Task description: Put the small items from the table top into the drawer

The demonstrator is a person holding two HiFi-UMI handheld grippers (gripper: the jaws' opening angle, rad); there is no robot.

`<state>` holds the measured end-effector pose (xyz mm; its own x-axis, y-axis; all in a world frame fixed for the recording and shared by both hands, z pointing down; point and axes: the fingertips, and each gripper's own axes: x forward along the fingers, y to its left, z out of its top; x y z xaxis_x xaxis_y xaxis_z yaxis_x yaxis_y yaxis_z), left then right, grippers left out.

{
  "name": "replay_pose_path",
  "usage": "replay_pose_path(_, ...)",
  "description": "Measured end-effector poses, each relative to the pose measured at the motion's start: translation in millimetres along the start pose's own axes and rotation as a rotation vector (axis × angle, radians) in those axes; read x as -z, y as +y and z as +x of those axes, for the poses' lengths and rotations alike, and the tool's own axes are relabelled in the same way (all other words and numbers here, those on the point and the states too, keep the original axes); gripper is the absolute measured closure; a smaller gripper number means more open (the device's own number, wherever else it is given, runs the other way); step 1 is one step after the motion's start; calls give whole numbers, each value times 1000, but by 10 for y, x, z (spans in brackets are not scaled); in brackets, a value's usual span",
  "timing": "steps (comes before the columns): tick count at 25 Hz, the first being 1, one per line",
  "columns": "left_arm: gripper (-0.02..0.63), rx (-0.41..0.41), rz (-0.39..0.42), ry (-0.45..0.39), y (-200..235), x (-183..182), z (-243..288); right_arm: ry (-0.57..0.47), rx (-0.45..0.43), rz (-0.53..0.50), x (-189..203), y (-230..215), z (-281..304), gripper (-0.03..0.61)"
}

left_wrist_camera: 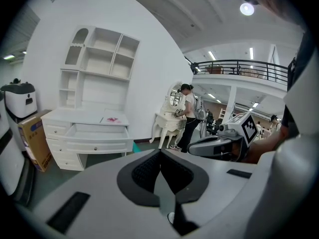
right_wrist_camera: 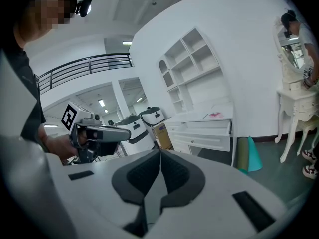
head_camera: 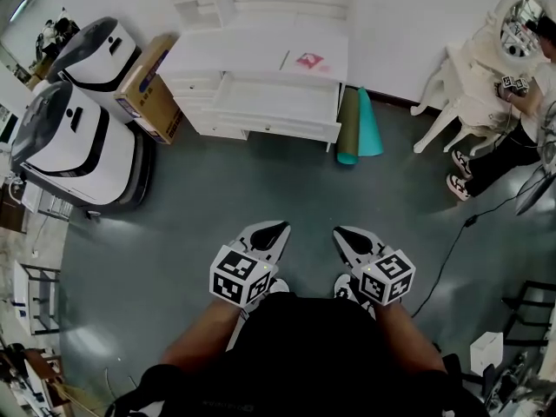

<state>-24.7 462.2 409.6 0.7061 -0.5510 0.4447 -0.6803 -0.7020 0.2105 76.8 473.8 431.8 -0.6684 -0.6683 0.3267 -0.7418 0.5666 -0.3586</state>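
A white desk (head_camera: 261, 55) stands against the far wall with its wide drawer (head_camera: 276, 104) pulled open. On the desk top lies a small pink and white item (head_camera: 308, 60), also seen in the left gripper view (left_wrist_camera: 110, 119) and the right gripper view (right_wrist_camera: 215, 114). My left gripper (head_camera: 279, 228) and right gripper (head_camera: 340, 231) hang side by side over the grey floor, well short of the desk. Both are shut with nothing between the jaws, as the left gripper (left_wrist_camera: 160, 151) and right gripper (right_wrist_camera: 160, 151) show in their own views.
Two white and black machines (head_camera: 82, 137) and a cardboard box (head_camera: 149, 85) stand left of the desk. Rolled green mats (head_camera: 359, 124) lean at its right. A person (head_camera: 517, 142) stands by a white dressing table (head_camera: 482, 76) at far right. A cable (head_camera: 452, 250) crosses the floor.
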Motion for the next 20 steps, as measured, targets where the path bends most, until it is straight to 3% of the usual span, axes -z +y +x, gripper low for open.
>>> replay_pose_path(13, 604, 44, 31, 18, 368, 162, -295, -5, 84, 54, 121, 291, 314, 551)
replay_pose_path(20, 604, 39, 12, 31, 607, 275, -447, 15, 82, 74, 171, 465, 510, 551)
